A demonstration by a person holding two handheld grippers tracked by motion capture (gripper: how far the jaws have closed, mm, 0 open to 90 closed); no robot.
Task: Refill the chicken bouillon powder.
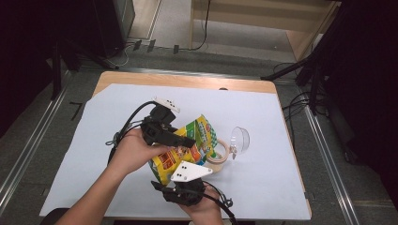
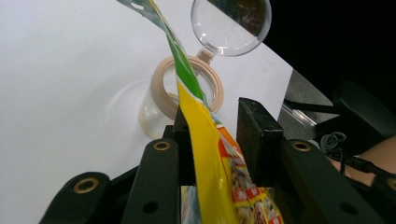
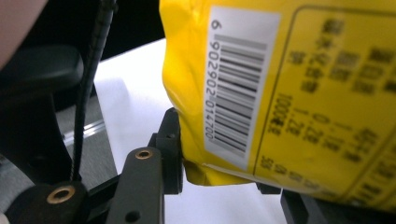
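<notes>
two grippers hold one yellow and green plastic snack bag [image 1: 187, 147] above the white table [image 1: 263, 187].

the left gripper [image 2: 215, 126] has its jaws apart around the bag's edge; the right gripper [image 3: 219, 184] clamps the bottom corner. a beige tape roll [image 2: 161, 88] and a clear glass [image 2: 231, 25] lie just beside.

White-covered tabletop [image 1: 117, 140]. Yellow-green snack bag [image 1: 187, 145] held up off the surface near centre, between the two grippers: left gripper [image 1: 180, 139] on the bag's left side, right gripper [image 1: 187, 180] at its near edge. Tape roll [image 1: 219, 152] just right of the bag; clear glass [image 1: 239, 139] lying beside the roll, farther right.
</notes>
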